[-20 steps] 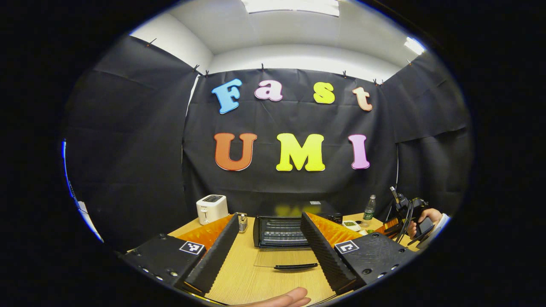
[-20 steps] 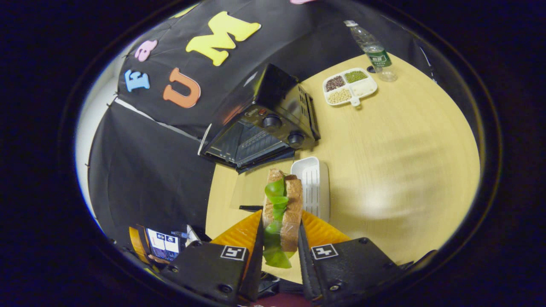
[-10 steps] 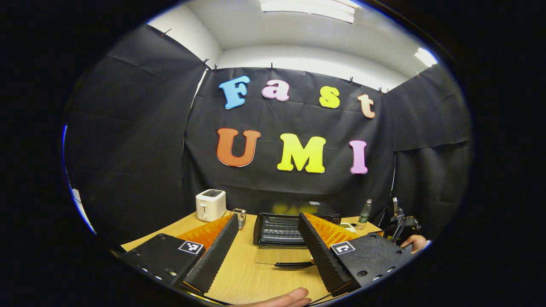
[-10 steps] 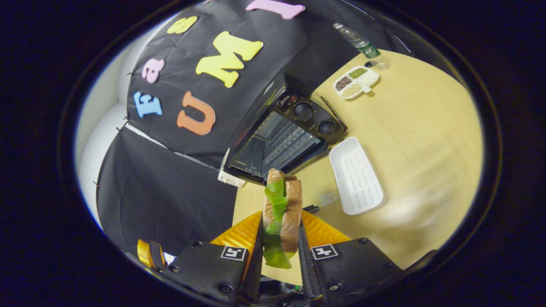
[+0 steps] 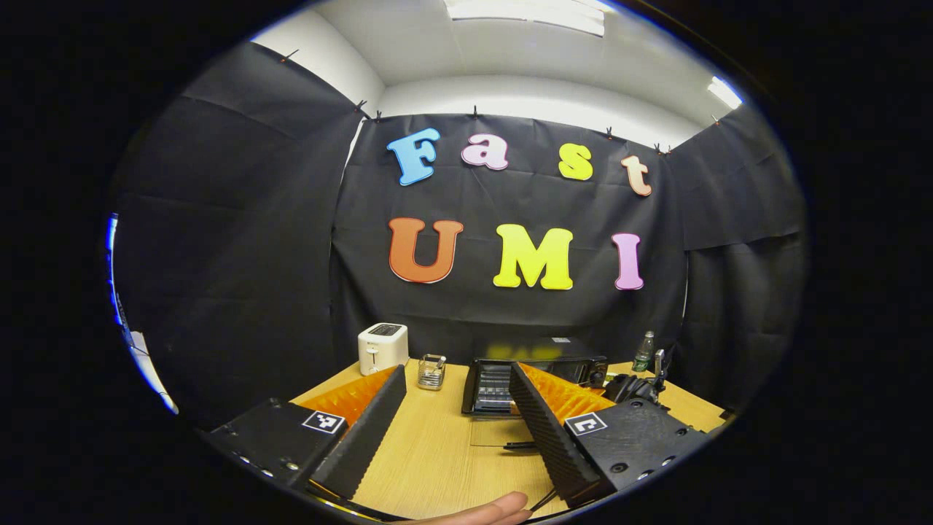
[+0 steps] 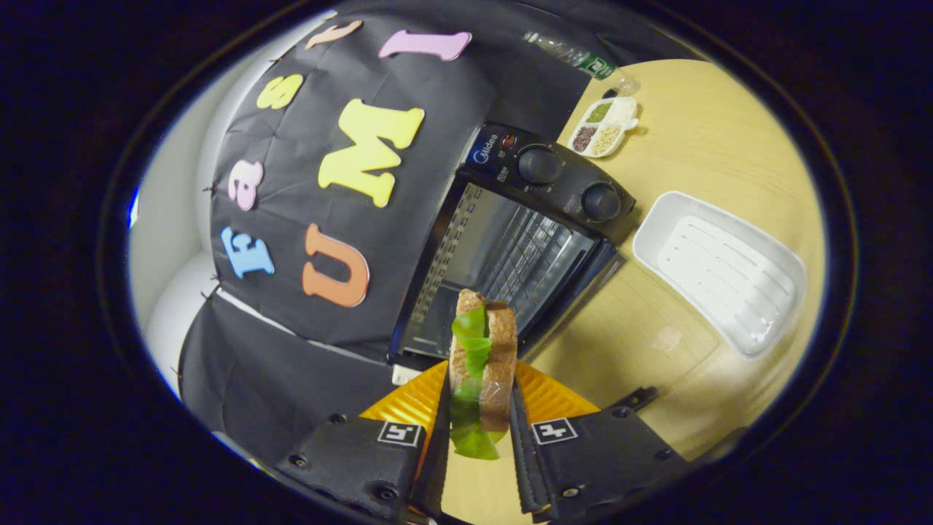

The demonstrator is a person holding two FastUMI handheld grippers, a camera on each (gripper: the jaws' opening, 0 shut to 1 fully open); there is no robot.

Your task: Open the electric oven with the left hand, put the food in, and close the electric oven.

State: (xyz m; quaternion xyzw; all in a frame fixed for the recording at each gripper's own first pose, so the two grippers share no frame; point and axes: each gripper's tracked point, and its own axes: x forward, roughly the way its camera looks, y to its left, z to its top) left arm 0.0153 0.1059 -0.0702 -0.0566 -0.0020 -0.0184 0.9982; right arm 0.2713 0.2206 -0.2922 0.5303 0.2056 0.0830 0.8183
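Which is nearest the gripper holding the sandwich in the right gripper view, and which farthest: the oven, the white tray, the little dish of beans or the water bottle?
From the right gripper, nearest first:
1. Oven, straight ahead, door open.
2. White tray, off to the right.
3. Dish of beans, beyond the oven's knobs.
4. Water bottle, just past the dish, at the table's far edge.

Black cloth walls enclose a wooden table under what looks like ceiling lighting.
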